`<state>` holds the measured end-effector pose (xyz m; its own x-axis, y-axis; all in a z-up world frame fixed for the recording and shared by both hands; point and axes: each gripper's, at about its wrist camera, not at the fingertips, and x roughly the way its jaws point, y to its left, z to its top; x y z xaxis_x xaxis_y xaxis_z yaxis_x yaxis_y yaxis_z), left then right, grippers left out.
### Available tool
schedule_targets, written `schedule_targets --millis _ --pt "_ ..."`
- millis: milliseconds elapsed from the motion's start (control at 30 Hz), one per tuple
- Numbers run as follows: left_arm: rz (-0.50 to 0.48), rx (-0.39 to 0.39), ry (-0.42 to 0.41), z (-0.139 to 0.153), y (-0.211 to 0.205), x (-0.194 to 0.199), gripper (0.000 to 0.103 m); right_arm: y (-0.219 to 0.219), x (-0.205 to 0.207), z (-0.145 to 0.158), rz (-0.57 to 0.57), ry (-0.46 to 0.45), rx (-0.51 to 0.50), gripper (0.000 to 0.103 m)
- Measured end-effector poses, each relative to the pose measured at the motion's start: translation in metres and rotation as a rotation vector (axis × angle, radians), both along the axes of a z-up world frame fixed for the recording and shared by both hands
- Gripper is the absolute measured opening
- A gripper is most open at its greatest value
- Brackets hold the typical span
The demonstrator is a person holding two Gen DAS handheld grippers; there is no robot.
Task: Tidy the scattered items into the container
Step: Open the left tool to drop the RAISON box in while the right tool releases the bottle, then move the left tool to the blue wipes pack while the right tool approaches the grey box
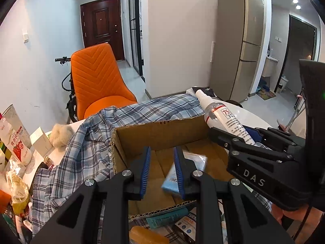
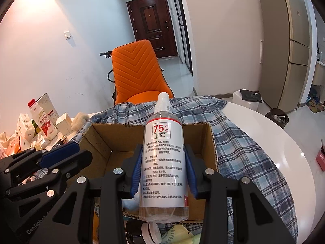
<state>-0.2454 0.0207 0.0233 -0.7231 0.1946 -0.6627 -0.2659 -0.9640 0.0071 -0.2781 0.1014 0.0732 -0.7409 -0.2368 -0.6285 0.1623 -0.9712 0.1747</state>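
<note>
Holding spray bottle point(image 2: 162, 158) above cardboard box point(image 2: 97, 140), pinched btwn right gripper point(image 2: 164, 172) pads. Hovering left gripper point(image 1: 162, 170) over box w/ jaws spread, nothing btwn them. Sitting inside already: blue packet point(image 1: 172, 180). Waiting still: clutter at left, e.g. milk bottle point(image 2: 43, 120), small cartons. Judging early-mid.
</note>
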Motion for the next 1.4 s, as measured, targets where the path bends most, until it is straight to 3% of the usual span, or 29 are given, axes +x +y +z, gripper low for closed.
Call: schedule_targets --millis 100,267,400,500,567,800,900,1000,1100,1167,1233,1400 --pt "-0.004 -0.013 0.020 0.002 0.001 0.004 0.062 0.000 -0.001 -0.002 -0.005 -0.005 0.015 0.037" --pt "0.016 -0.028 0.046 0.001 -0.004 0.008 0.074 0.003 -0.003 -0.006 -0.012 -0.013 0.009 0.038" --pt "0.046 -0.025 0.029 -0.001 -0.008 0.004 0.075 0.004 -0.005 -0.010 -0.016 -0.026 0.022 0.038" --pt "0.057 -0.018 0.019 -0.004 -0.011 0.002 0.075 0.004 0.001 -0.004 -0.027 0.022 0.046 0.039" --pt "0.058 -0.022 0.013 -0.006 -0.010 0.003 0.075 0.004 0.004 0.002 -0.026 0.042 0.061 0.046" --pt "0.046 -0.044 0.028 -0.003 -0.004 0.014 0.075 0.008 0.019 0.010 -0.004 0.046 0.071 0.048" --pt "0.017 -0.001 -0.005 -0.001 -0.007 0.020 0.075 0.012 0.031 0.009 0.017 0.040 0.068 0.048" --pt "-0.001 0.031 -0.031 -0.002 -0.012 0.033 0.075 0.018 0.049 0.009 0.057 0.034 0.062 0.050" --pt "-0.010 0.015 -0.024 -0.003 -0.015 0.051 0.075 0.024 0.074 0.008 0.101 0.040 0.058 0.060" --pt "-0.023 0.003 -0.025 -0.006 -0.017 0.065 0.076 0.026 0.089 0.005 0.124 0.042 0.079 0.060" --pt "-0.055 0.001 -0.036 -0.012 -0.017 0.080 0.083 0.028 0.104 0.001 0.147 0.039 0.101 0.060" --pt "-0.108 -0.013 -0.051 -0.023 -0.013 0.112 0.084 0.028 0.135 -0.015 0.205 0.006 0.107 0.060"
